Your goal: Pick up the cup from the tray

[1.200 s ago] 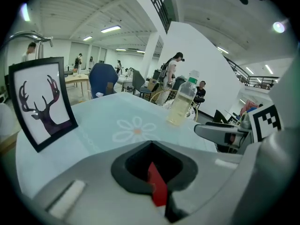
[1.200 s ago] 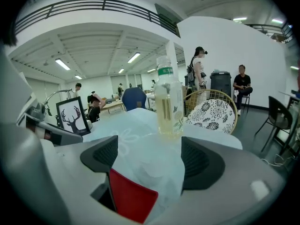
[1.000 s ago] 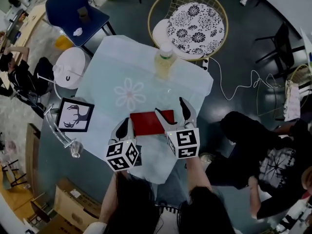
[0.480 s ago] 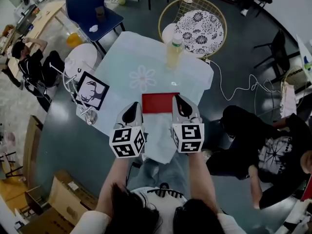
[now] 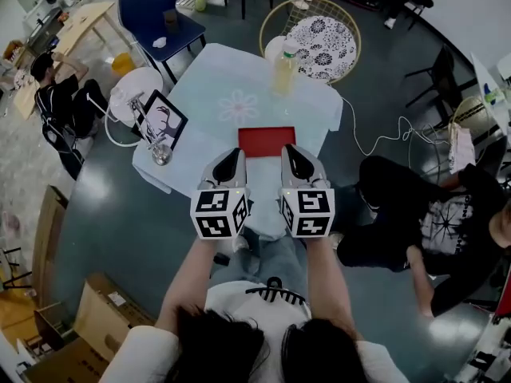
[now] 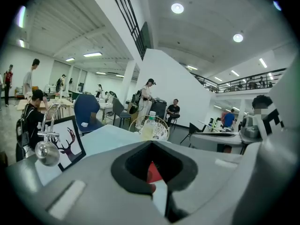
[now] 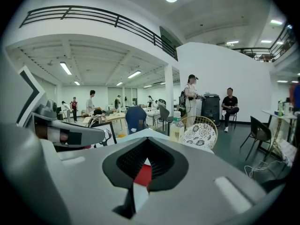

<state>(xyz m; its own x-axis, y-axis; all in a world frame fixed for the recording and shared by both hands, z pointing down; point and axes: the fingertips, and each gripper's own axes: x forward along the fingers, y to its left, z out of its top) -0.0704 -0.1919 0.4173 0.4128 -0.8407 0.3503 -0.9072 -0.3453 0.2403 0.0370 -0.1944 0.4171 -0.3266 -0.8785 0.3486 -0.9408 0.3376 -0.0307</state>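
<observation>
The left gripper (image 5: pixel 231 156) and right gripper (image 5: pixel 289 152) hang side by side over the near part of the table (image 5: pixel 215 86). Each has its jaws pressed together on nothing. The red tray (image 5: pixel 266 140) lies just ahead at 12 o'clock. No cup can be made out on it, and its face looks bare. That fits 2 readings: a clear cup too faint to see, or a cup gone from the tray. Any grasp would call for the jaws to part.

No writing is legible. The label on the bottle (image 5: pixel 285 64), farther off at 12 o'clock, is unreadable. The framed deer picture (image 5: pixel 164 120) at 10 o'clock carries no text.
</observation>
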